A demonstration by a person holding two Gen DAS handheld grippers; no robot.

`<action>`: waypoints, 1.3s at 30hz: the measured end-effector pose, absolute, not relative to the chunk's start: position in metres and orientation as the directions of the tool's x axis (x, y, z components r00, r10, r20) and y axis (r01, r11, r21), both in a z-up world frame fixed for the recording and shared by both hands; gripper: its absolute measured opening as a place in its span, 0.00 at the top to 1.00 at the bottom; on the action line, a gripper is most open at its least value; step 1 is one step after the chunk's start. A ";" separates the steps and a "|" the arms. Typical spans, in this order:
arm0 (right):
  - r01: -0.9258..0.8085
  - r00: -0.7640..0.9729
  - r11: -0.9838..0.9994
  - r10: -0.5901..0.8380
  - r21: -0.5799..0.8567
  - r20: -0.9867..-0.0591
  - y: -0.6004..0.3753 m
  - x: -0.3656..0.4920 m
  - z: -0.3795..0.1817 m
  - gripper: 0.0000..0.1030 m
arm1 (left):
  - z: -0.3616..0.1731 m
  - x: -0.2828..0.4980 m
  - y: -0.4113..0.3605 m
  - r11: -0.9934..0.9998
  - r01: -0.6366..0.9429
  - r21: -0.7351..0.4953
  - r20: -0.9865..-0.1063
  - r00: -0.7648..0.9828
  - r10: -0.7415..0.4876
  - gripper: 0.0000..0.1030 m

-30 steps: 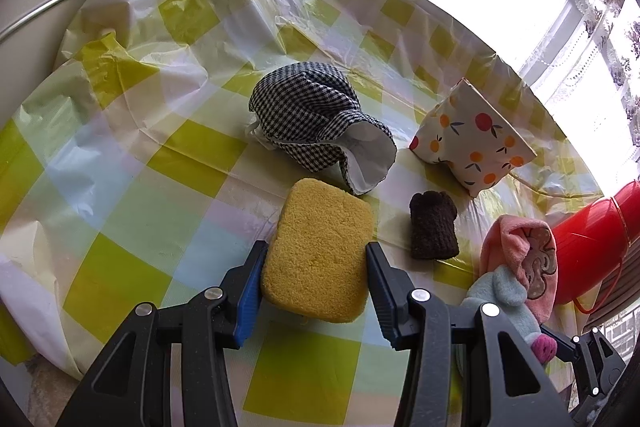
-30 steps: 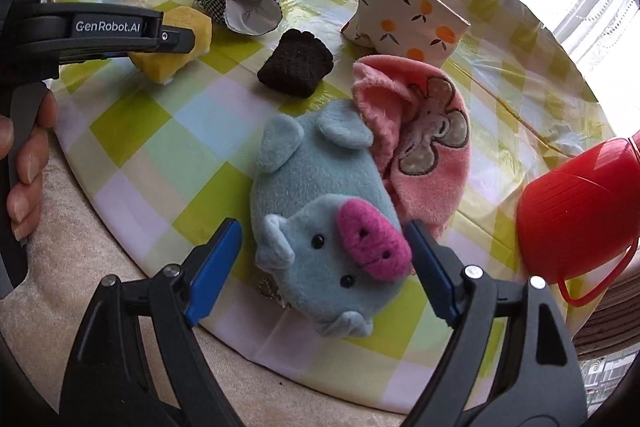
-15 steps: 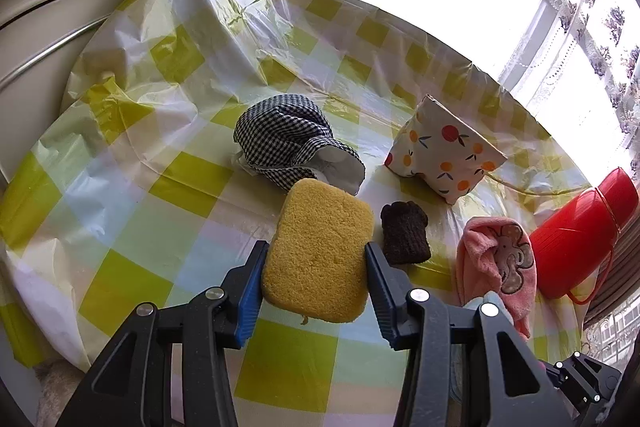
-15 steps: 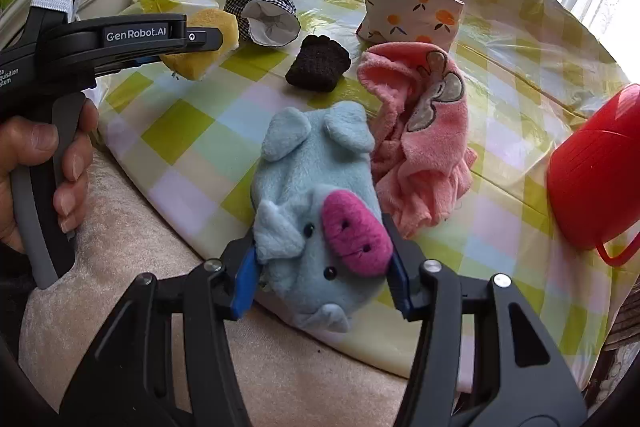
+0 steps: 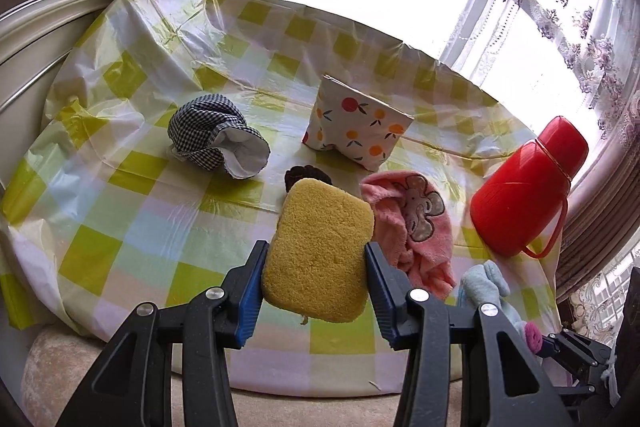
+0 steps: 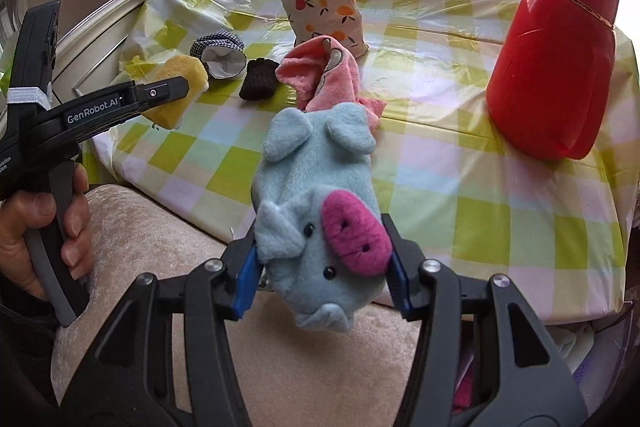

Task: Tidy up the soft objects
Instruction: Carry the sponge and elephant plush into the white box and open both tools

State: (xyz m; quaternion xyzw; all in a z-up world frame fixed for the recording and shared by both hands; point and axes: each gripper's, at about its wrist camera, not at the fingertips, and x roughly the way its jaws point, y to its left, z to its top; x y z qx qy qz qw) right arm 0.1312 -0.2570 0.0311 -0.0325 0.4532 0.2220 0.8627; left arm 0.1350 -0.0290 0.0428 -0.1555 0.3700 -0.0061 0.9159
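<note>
Checked yellow tablecloth (image 5: pixel 120 187) covers the table, where the left gripper (image 5: pixel 314 267) squeezes a yellow sponge (image 5: pixel 320 251) near the red jug (image 5: pixel 524 187), and the right gripper (image 6: pixel 320 267), just closed, squeezes a blue toy pig (image 6: pixel 316 195).

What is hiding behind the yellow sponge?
Behind the yellow sponge peeks a dark brown knitted piece; the sponge covers most of it. The pink towel sits beside it.

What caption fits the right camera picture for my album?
Right gripper clamps a blue plush pig above the checked tablecloth.
</note>
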 end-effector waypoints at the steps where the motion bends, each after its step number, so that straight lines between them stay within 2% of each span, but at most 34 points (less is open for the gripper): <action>1: -0.405 0.493 0.901 0.356 0.152 -0.794 -0.263 0.128 0.032 0.45 | 0.045 0.132 -0.037 0.955 -0.086 -0.285 -0.674 0.726 -0.136 0.53; 13: -0.245 0.556 0.956 0.273 0.159 -0.785 -0.365 0.086 0.042 0.45 | 0.068 0.105 -0.146 0.951 0.156 -0.265 -0.665 0.684 -0.298 0.53; 29: 0.218 0.555 0.969 -0.026 0.115 -0.831 -0.541 0.019 0.032 0.44 | 0.076 0.073 -0.302 0.817 0.508 -0.274 -0.686 0.492 -0.536 0.53; 35: 0.328 0.536 0.939 -0.097 0.101 -0.839 -0.579 0.005 0.033 0.41 | 0.077 0.059 -0.356 0.729 0.619 -0.292 -0.692 0.389 -0.608 0.52; 37: 0.351 0.539 0.931 -0.114 0.100 -0.835 -0.587 0.001 0.035 0.41 | 0.076 0.055 -0.373 0.687 0.655 -0.316 -0.689 0.339 -0.640 0.49; 39: 0.369 0.548 0.923 -0.123 0.107 -0.827 -0.594 -0.002 0.039 0.34 | 0.075 0.053 -0.387 0.645 0.684 -0.341 -0.693 0.281 -0.664 0.39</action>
